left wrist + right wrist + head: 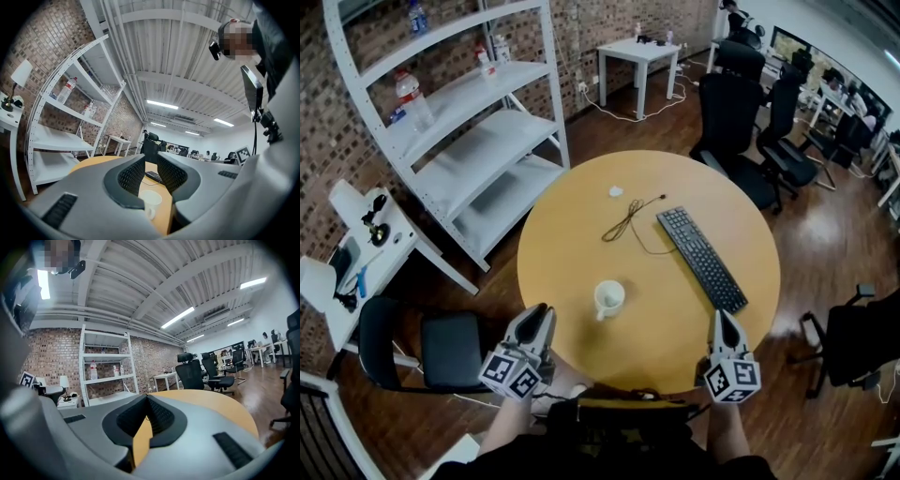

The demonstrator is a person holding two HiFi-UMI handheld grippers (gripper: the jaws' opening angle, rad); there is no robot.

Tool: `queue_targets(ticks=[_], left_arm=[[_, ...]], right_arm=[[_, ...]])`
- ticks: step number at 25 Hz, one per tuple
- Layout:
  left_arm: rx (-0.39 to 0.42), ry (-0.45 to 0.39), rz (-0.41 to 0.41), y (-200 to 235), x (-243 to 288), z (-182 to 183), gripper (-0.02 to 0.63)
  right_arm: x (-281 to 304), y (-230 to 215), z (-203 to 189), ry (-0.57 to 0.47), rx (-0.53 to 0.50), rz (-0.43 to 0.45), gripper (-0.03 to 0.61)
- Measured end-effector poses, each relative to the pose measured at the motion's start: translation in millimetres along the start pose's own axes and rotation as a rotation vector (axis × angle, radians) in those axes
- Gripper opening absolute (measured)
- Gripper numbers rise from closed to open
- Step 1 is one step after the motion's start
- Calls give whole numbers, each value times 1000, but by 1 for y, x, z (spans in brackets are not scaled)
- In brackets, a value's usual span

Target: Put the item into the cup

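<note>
While bottle label blurs, cup — plain white

The round, tan wooden table carries four things. A white ceramic cup stands upright near the front edge. A black computer keyboard lies diagonally on the right half. A thin black cable lies in loose loops near the centre, just beside the keyboard's far end. A small white item lies beyond the cable, well apart from the cup.
</note>
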State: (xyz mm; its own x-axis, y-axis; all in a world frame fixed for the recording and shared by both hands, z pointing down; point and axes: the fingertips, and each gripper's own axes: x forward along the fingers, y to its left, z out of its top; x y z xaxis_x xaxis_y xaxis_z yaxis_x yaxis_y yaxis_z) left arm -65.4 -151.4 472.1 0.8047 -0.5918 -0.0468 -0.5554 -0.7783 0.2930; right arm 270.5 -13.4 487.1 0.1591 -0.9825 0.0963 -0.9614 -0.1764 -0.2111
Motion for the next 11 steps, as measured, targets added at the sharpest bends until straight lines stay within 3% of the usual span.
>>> queue_targets(ticks=[11], left_arm=[[-4,9,79,18,-19,4,74]], right_arm=[[1,-11,10,-16,34,-1,8]])
